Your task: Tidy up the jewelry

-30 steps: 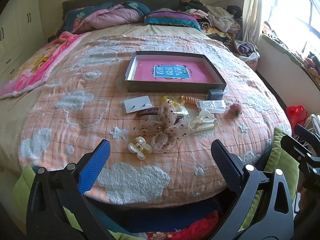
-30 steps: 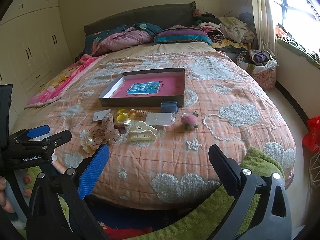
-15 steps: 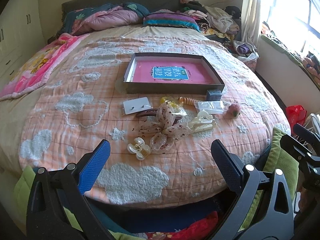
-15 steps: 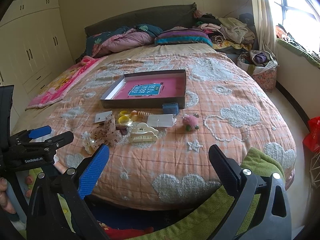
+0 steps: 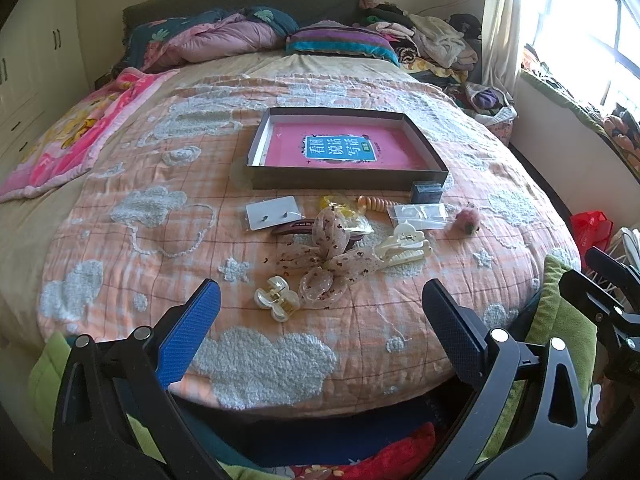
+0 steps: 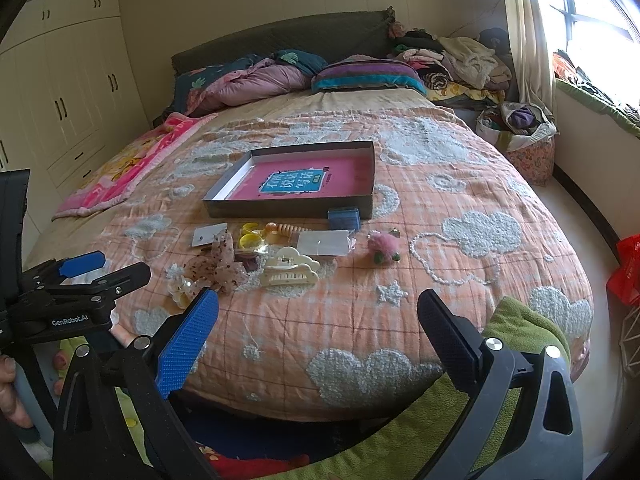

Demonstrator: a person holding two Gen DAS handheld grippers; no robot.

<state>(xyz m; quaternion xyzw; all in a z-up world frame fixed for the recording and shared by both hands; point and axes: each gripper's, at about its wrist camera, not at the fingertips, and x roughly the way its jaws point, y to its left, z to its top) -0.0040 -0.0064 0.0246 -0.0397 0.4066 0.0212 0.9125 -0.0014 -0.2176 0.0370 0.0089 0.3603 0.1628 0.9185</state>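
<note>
A shallow grey box with a pink lining lies on the bed, also in the right wrist view. In front of it lie a dotted fabric bow, a small pearl claw clip, a cream claw clip, an earring card, a clear packet, a pink pom-pom and a small blue box. My left gripper is open and empty, near the bed's front edge below the pearl clip. My right gripper is open and empty, right of the left one.
The bed carries an orange quilt with cloud patches. Pillows and folded bedding sit at the headboard. Clothes are piled at the far right. A green blanket hangs at the bed's near right edge. Wardrobes stand on the left.
Both grippers have shifted slightly; the box and items sit a little lower in both views. Both stay open and empty.
</note>
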